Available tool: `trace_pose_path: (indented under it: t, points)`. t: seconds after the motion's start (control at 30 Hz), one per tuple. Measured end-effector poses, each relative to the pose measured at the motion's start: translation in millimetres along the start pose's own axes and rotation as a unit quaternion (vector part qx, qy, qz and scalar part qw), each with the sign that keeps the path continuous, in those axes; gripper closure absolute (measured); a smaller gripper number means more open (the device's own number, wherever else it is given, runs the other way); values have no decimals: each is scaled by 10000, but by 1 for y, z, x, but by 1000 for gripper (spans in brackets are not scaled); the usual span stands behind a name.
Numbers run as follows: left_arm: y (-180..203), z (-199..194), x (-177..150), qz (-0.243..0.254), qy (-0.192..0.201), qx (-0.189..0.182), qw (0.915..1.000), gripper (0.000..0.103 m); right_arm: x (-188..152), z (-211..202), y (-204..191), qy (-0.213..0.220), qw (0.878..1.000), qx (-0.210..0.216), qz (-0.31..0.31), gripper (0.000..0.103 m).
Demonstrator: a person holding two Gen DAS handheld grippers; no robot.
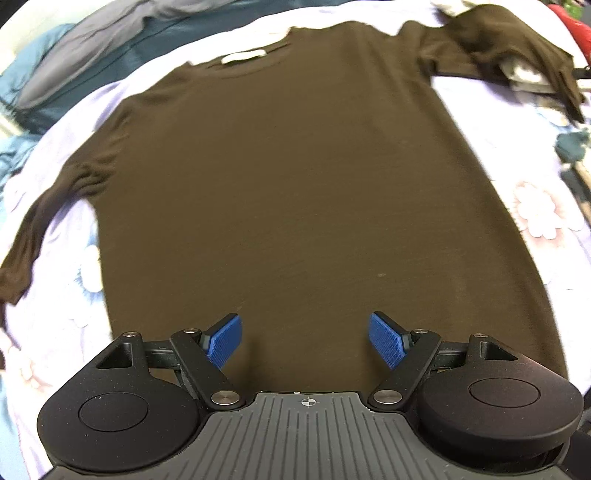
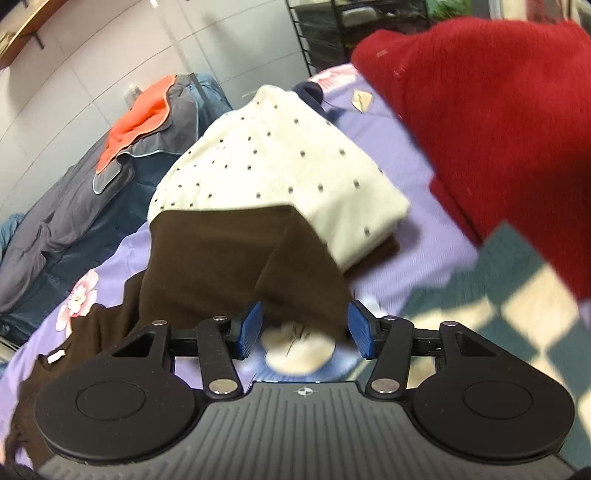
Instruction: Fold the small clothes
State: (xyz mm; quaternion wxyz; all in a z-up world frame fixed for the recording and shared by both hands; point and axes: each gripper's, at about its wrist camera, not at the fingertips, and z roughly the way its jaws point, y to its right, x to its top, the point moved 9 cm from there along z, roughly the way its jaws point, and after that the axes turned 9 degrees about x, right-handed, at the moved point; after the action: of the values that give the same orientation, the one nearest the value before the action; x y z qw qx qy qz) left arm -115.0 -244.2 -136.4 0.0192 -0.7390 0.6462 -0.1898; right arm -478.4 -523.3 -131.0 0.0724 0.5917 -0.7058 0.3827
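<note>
A dark brown long-sleeved top (image 1: 288,177) lies flat on the lilac flowered sheet (image 1: 517,147), collar at the far side, left sleeve (image 1: 40,214) spread out, right sleeve (image 1: 502,48) bunched at the far right. My left gripper (image 1: 305,338) is open above the hem, touching nothing. In the right wrist view my right gripper (image 2: 305,328) is open, its blue pads either side of the brown sleeve end (image 2: 295,280), which drapes over a cream dotted folded garment (image 2: 280,158).
A red knit garment (image 2: 491,110) lies at the right. A teal-and-cream checked cloth (image 2: 517,295) lies near the right gripper. A grey-blue quilt (image 2: 74,206) with an orange cloth (image 2: 136,114) lies at the left. A black wire rack (image 2: 354,26) stands behind the bed.
</note>
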Motion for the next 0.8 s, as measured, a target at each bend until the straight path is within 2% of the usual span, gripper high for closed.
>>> trace_pose_path:
  t: [0.1, 0.23, 0.33, 0.4, 0.5, 0.63, 0.7, 0.8]
  points:
    - [-6, 1, -3, -23, -66, 117, 9999, 0, 5, 14, -8, -15, 9995, 112, -309, 50]
    - [-9, -2, -7, -88, -98, 194, 9997, 0, 5, 35, -13, -71, 9988, 27, -489, 54]
    - [-8, -2, -6, -130, -116, 200, 9996, 0, 2, 45, -11, -80, 9988, -111, -462, 65]
    - [-6, -3, -7, -141, -127, 187, 9996, 0, 3, 47, -11, -47, 9988, -98, -475, 86]
    - [-6, 0, -7, -125, -120, 159, 9997, 0, 5, 40, -9, -19, 9989, -140, -454, 92]
    - [-8, 4, -6, -159, -152, 138, 9997, 0, 14, 12, -14, 121, 9991, 62, -400, 94]
    - [-11, 5, -5, -171, -145, 130, 9997, 0, 22, -4, -18, 144, 9991, 295, -276, 94]
    - [-15, 5, -3, -187, -112, 102, 9997, 0, 40, -28, -26, 65, 9940, 1037, 354, 94]
